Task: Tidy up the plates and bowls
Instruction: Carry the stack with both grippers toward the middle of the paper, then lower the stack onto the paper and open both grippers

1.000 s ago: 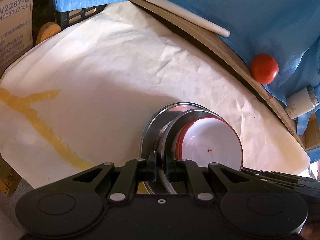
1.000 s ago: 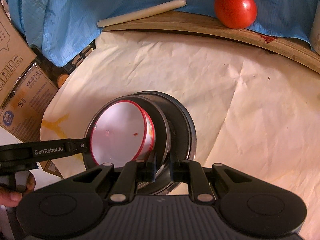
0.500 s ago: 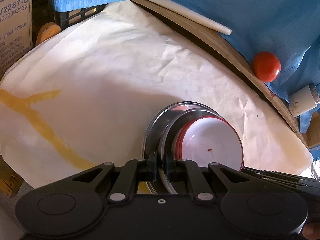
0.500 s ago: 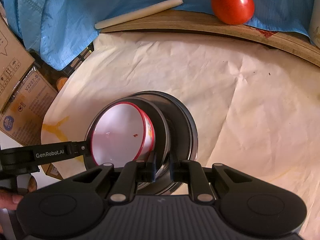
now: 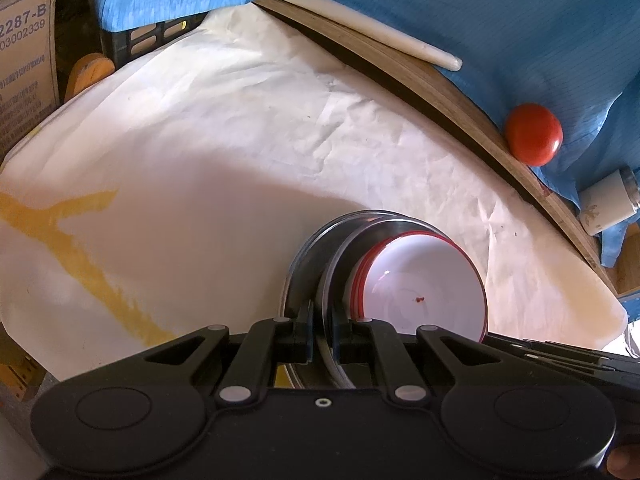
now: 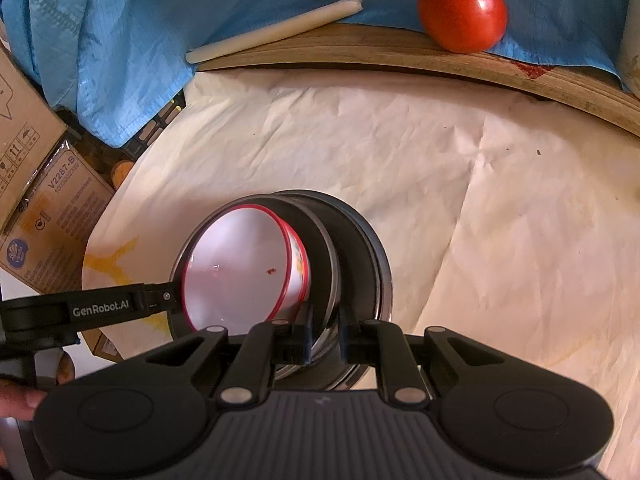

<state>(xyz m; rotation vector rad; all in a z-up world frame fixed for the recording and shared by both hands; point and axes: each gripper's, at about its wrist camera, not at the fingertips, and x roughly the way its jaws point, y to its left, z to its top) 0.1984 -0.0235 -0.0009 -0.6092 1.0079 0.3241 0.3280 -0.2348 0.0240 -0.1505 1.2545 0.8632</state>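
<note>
We see warm, bright light on the paper-covered surface, with a soft shadow pooling toward 7 o'clock. A glare spot sits on the tomato. Fisheye distortion bows the edges; both views stay mostly sharp.

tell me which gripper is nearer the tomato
Right. The right gripper grips the metal plates' rim on the side toward the tomato; the left gripper grips the opposite rim, farther away.

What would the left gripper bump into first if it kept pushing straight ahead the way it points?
The left gripper is already clamped on the rim of the metal plates holding the red-rimmed bowl, so it meets those at once. Beyond them lies the crumpled white paper; depth is uncertain.
</note>
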